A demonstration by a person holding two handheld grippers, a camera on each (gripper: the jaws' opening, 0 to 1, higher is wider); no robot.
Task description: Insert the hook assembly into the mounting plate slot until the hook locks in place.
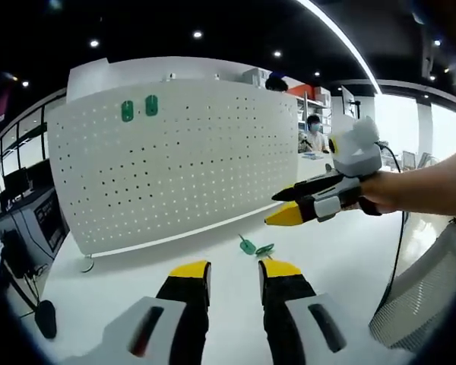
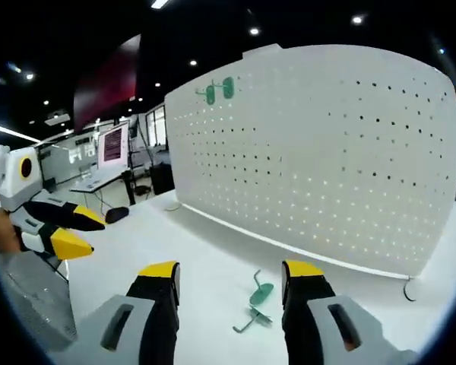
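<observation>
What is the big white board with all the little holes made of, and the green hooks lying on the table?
The pegboard looks like thin sheet metal painted matte white: it's smooth, evenly punched, and curves slightly. The green hooks look like glossy plastic with thin stems, though coated metal is possible.

The pegboard (image 2: 319,152) looks matt white perforated metal, the two loose hooks (image 2: 257,304) green plastic on thin wire.

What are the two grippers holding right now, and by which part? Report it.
Nothing is held. The left gripper and right gripper are both open and empty; the two green hooks lie loose on the white table.
</observation>
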